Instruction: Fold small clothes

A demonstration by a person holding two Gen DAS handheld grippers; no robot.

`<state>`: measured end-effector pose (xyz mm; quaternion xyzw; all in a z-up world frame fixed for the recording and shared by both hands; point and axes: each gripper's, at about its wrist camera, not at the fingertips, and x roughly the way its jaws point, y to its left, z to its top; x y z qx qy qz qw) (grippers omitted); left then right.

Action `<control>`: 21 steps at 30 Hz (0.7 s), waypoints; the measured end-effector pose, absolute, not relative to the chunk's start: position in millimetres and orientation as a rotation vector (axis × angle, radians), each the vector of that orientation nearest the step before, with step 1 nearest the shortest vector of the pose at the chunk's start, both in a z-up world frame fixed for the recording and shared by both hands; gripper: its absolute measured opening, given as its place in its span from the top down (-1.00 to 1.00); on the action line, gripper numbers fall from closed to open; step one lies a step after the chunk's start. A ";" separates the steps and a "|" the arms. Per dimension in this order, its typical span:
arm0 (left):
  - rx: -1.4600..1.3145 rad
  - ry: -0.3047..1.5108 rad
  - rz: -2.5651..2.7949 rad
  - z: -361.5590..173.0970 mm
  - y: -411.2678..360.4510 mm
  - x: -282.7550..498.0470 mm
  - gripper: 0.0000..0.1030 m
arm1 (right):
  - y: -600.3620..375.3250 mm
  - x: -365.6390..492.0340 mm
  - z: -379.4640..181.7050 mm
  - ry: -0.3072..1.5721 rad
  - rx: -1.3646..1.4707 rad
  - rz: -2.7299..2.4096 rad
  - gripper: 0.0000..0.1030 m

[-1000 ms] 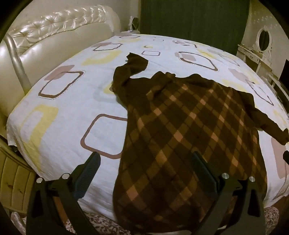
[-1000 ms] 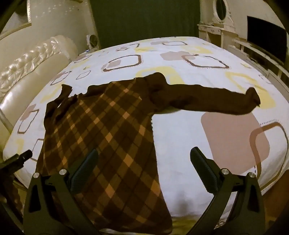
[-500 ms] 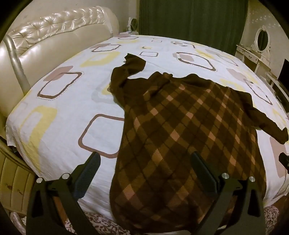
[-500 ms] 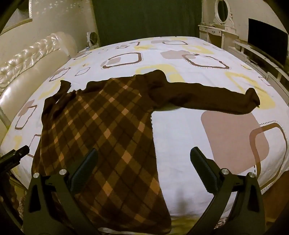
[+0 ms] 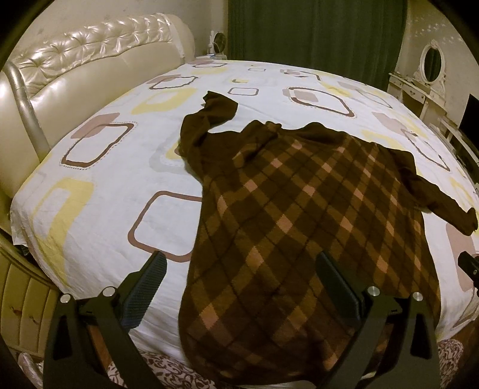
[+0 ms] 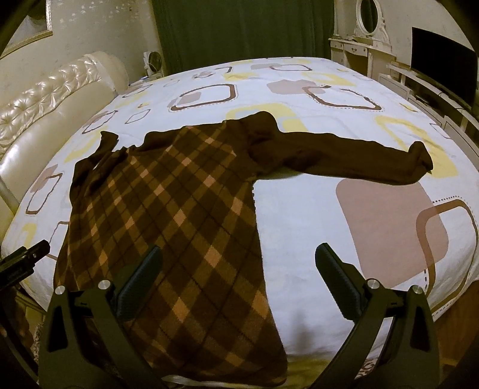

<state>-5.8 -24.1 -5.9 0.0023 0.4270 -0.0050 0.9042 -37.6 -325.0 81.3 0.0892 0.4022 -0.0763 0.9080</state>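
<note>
A brown plaid garment with plain dark brown sleeves lies spread flat on the bed, hem hanging over the near edge. Its left sleeve bends up toward the headboard. The right sleeve stretches straight out to the right. My left gripper hovers open above the hem's left part, holding nothing. My right gripper is open too, above the garment's right edge and the bare sheet. The tip of the other gripper shows at the side of each view.
The bed sheet is white with brown and yellow squares. A cream tufted headboard runs along the left. Green curtains hang behind. A white vanity with oval mirror and a dark screen stand at the right.
Both grippers have drawn back and risen slightly, so the garment sits a little farther off in both views. The garment lies as before. Both grippers stay open.
</note>
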 end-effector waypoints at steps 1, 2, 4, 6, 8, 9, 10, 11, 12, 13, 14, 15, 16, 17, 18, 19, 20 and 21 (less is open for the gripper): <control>0.004 0.881 -0.013 -5.9 -24.2 -5.7 -0.93 | -324.5 -38.1 80.8 0.829 0.183 -0.157 -0.96; 0.004 0.882 -0.015 -5.6 -24.7 -5.3 -0.93 | -324.9 -37.6 81.1 0.829 0.184 -0.158 -0.96; 0.002 0.881 -0.018 -4.2 -24.3 -5.5 -0.93 | -324.9 -37.3 80.5 0.833 0.185 -0.156 -0.96; -0.002 0.879 -0.024 -3.1 -24.2 -5.6 -0.93 | -324.6 -38.0 79.9 0.834 0.186 -0.154 -0.96; -0.001 0.880 -0.031 -2.6 -25.0 -6.2 -0.93 | -322.9 -37.9 78.3 0.839 0.183 -0.152 -0.96; 0.001 0.879 -0.033 -2.4 -25.5 -6.5 -0.93 | -321.8 -38.0 77.4 0.841 0.180 -0.149 -0.96; 0.002 0.878 -0.033 -2.5 -26.2 -6.7 -0.93 | -320.9 -37.7 77.1 0.843 0.179 -0.148 -0.96; 0.001 0.879 -0.034 -2.7 -26.2 -6.7 -0.93 | -319.6 -38.1 76.1 0.845 0.175 -0.147 -0.96; 0.001 0.880 -0.036 -3.0 -26.8 -7.2 -0.93 | -318.8 -37.8 76.1 0.847 0.173 -0.145 -0.96; 0.002 0.881 -0.038 -3.3 -27.4 -7.5 -0.93 | -317.8 -38.1 75.5 0.848 0.171 -0.142 -0.96; 0.003 0.881 -0.038 -3.1 -27.3 -7.3 -0.93 | -317.2 -38.1 75.5 0.849 0.169 -0.142 -0.96; 0.003 0.881 -0.039 -3.2 -27.6 -7.7 -0.93 | -317.0 -38.2 75.5 0.850 0.168 -0.141 -0.96; 0.002 0.881 -0.040 -3.4 -27.8 -7.9 -0.93 | -316.9 -37.7 75.7 0.851 0.168 -0.142 -0.96; 0.000 0.880 -0.041 -2.9 -27.3 -7.8 -0.93 | -316.8 -37.8 75.5 0.851 0.169 -0.141 -0.96; -0.001 0.880 -0.041 -3.4 -28.0 -8.1 -0.93 | -316.9 -37.7 75.4 0.851 0.170 -0.141 -0.96; -0.003 0.880 -0.043 -3.3 -28.0 -8.2 -0.93 | -316.7 -37.6 75.1 0.852 0.170 -0.142 -0.96; -0.003 0.879 -0.045 -3.8 -28.7 -8.7 -0.93 | -316.6 -37.8 74.9 0.852 0.170 -0.142 -0.96; -0.005 0.879 -0.046 -3.8 -28.8 -9.0 -0.93 | -316.4 -38.4 74.8 0.853 0.171 -0.141 -0.96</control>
